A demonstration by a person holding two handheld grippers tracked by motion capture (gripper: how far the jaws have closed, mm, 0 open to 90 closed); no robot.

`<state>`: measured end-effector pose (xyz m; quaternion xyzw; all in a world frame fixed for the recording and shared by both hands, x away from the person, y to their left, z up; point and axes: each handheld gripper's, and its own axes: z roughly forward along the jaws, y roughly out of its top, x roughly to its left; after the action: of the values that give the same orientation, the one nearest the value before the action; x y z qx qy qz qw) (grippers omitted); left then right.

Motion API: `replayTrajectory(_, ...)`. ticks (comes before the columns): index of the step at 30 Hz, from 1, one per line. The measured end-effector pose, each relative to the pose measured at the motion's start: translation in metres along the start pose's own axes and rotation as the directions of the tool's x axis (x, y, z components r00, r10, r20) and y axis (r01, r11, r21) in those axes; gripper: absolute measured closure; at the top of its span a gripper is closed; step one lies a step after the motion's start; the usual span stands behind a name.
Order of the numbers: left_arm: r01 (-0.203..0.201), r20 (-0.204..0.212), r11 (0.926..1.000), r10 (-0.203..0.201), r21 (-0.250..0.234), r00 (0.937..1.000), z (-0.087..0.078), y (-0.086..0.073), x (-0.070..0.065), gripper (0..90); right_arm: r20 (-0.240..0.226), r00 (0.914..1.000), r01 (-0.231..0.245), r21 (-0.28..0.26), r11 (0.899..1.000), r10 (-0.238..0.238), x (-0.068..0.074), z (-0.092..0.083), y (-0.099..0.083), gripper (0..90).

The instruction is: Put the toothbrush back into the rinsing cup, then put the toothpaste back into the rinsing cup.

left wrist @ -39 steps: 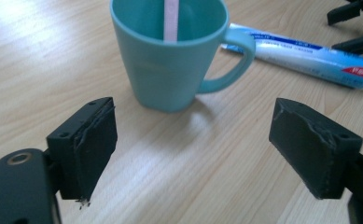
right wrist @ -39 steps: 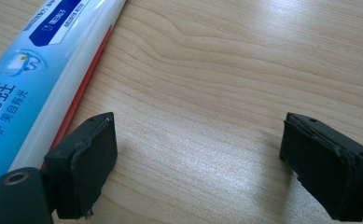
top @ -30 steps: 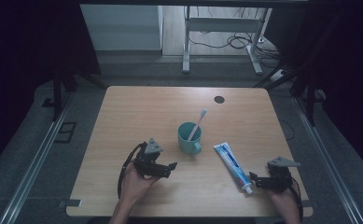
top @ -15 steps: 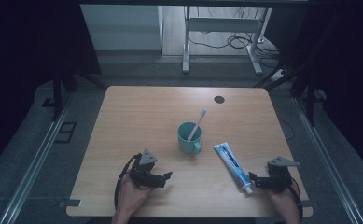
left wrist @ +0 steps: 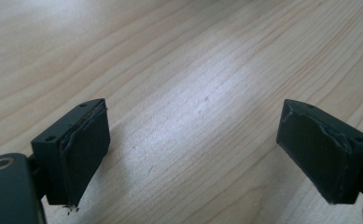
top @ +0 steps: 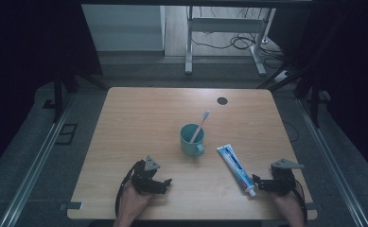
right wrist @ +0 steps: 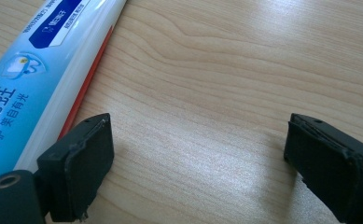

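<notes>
On the wooden table (top: 139,123) lies a blue-and-white toothpaste tube (top: 235,162), capped.

Left claw (top: 165,182) lower, nearer the table's (top: 139,118) front edge.

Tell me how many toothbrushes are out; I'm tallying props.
1: the toothbrush stands tilted in the teal cup at mid-table, left of the toothpaste tube.

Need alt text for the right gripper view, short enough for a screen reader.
The right tool hangs open just above a light wooden table, its two black jaws set wide apart with bare wood between them. A white and blue toothpaste tube lies along the left edge, just outside the left jaw.
</notes>
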<state>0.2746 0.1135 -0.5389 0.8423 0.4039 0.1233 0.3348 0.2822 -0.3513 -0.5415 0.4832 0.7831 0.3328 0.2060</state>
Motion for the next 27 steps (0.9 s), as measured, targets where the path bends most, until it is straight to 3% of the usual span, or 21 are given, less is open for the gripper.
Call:
replayTrajectory(3,-0.019,-0.030,0.9998,0.019,-0.001,0.9994,0.0030,-0.0020,-0.0018,7.6,-0.002,1.0000,0.000,0.000,1.000,0.000,0.0002,0.0000,0.0000,7.9)
replayTrajectory(6,-0.015,-0.035,0.9998,0.014,-0.012,0.9993,0.0046,-0.0030,-0.0029,5.1,-0.002,1.0000,0.001,0.000,1.000,-0.001,0.0002,0.0000,0.0000,7.9)
replayTrajectory(27,-0.015,-0.035,0.9998,0.014,-0.010,0.9993,0.0051,-0.0025,-0.0027,4.3,-0.023,0.9996,0.018,0.006,1.000,-0.018,-0.0018,-0.0037,-0.0008,13.0)
